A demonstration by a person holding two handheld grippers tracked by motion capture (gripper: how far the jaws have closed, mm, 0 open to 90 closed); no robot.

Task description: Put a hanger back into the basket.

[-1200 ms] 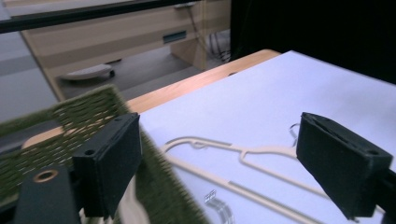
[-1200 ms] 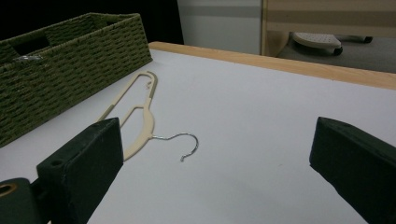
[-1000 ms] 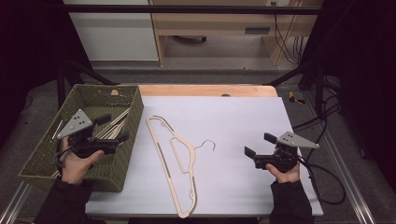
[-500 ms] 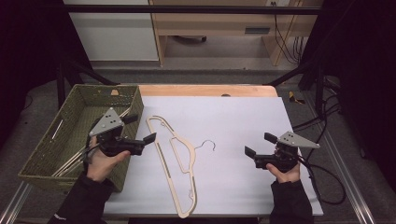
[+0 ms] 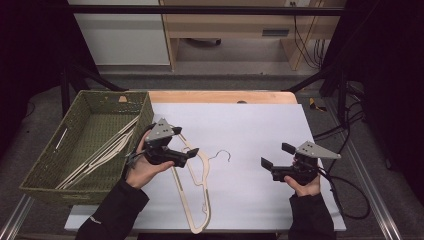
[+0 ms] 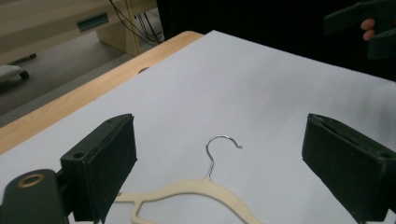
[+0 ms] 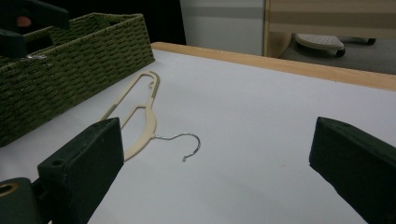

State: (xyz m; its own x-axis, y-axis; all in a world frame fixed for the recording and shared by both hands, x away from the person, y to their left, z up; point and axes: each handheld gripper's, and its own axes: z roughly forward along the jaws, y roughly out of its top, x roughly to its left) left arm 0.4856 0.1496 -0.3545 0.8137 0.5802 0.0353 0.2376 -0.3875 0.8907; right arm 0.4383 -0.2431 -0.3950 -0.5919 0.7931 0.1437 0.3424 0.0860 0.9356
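We look down on a counter (image 5: 250, 125) covered with a white sheet, and we place everything relative to the cream hanger (image 5: 192, 190) that lies flat near the sheet's middle.

Far left of the hanger stands a green woven basket (image 5: 45, 165), just off the sheet's left edge. Inside it we see more cream hangers (image 5: 100, 152) lying slantwise along its floor.

Between the basket and the hanger on the sheet comes the left gripper (image 5: 189, 149), held in a hand (image 5: 142, 167) whose dark sleeve enters from below. It hovers right over the hanger's upper arm. Its fingers (image 6: 100, 161) are spread wide apart and hold nothing. In the left gripper view, the hanger's metal hook (image 6: 219, 149) lies on the sheet between them, a little ahead.

The hook (image 5: 222, 156) curls out to the right of the hanger's body.

Well to the right of the hanger, the right gripper (image 5: 275, 156) rests low over the sheet in the other hand (image 5: 305, 185). Its fingers (image 7: 81, 172) also stand wide apart, empty, pointing back toward the hanger.
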